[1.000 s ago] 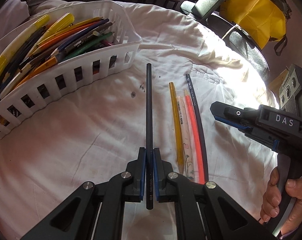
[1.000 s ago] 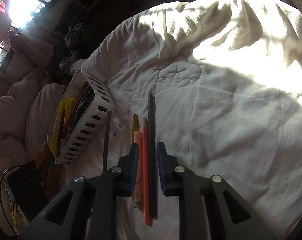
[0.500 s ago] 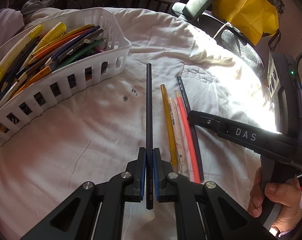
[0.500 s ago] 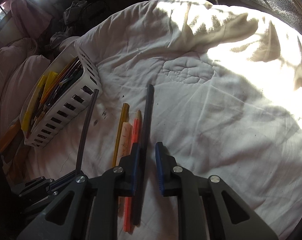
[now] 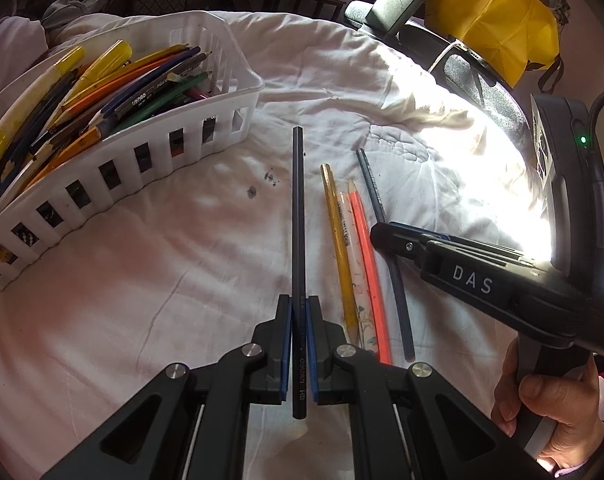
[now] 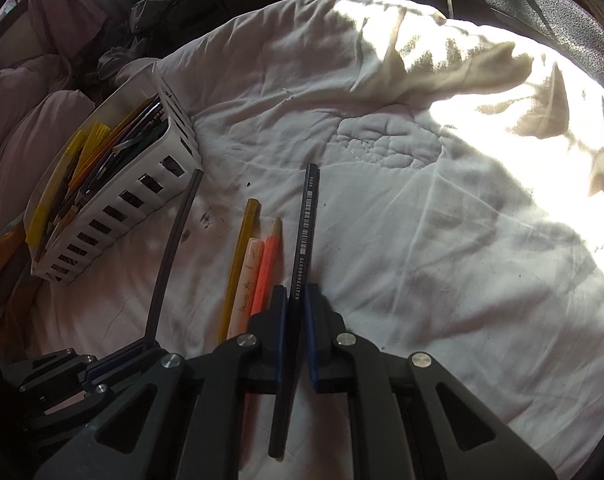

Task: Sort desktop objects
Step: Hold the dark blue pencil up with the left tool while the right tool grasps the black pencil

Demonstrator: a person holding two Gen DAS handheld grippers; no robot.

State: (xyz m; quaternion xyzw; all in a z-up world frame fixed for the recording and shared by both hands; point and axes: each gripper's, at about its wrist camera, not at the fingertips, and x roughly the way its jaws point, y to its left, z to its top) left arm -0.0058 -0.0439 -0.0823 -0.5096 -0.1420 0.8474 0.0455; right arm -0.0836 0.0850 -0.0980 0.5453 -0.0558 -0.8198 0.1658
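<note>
White slotted plastic basket [image 5: 149, 160], far left: rectangular, ribbed walls, packed with pencils and yellow-capped pens; its near-left end runs out of the frame. It rests on a wrinkled white quilted cloth [image 5: 121, 280] with dark smudges.

Left gripper [image 5: 297, 344]: blue-padded fingers closed on a slim dark HB pencil [image 5: 297, 220], which points away towards the far side.

Right of it, three pencils lie side by side on the cloth: yellow pencil [image 5: 338, 248], pale printed pencil [image 5: 352, 260], matt orange pencil [image 5: 366, 264]; their near ends are hidden behind the left gripper.

Right gripper [image 6: 297, 320]: fingers clamped on a dark barcoded pencil [image 6: 308, 224], its middle hidden by the gripper body in the left view. Whether this pencil is clear of the cloth cannot be told.

Far right, a hand [image 5: 542, 412] grips the handle, cut off by the frame.
</note>
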